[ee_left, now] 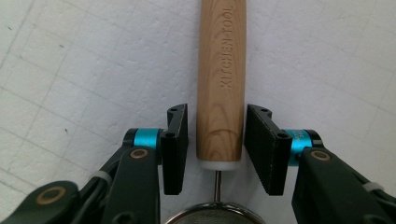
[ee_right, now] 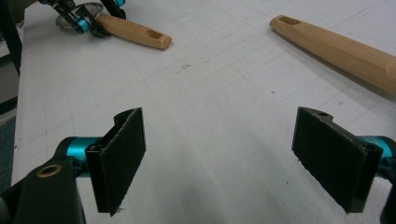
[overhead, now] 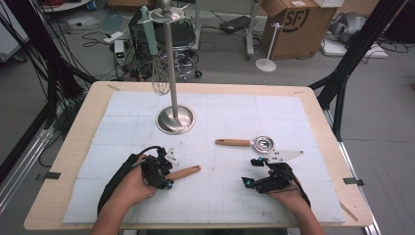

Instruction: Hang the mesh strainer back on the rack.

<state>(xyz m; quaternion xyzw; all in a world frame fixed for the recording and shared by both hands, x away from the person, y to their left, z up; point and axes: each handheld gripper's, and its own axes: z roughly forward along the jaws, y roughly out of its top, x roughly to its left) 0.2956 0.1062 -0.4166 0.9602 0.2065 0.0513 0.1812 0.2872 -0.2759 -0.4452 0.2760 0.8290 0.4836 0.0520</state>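
While the high view takes in the whole table (overhead: 63, 161), the left gripper (overhead: 164, 172) sits in the lower left of the frame right at a wooden-handled strainer (overhead: 185, 172), whose handle pokes out toward the middle. The right gripper (overhead: 254, 172) is in the lower right, hovering over bare mat, with a second wooden-handled tool (overhead: 244, 143) and a white spatula (overhead: 284, 156) just above it. A metal stand (overhead: 174, 115) with a whisk (overhead: 159, 78) hanging off it is up top, centre-left. In the left gripper view, the fingers (ee_left: 175, 147) sit spread either side of the strainer's handle with a small gap on each side, so not pinching it, and the mesh rim peeks in at the bottom edge. In the right gripper view the fingers (ee_right: 122, 156) are wide apart over empty mat, the strainer at upper left, the other handle at upper right.
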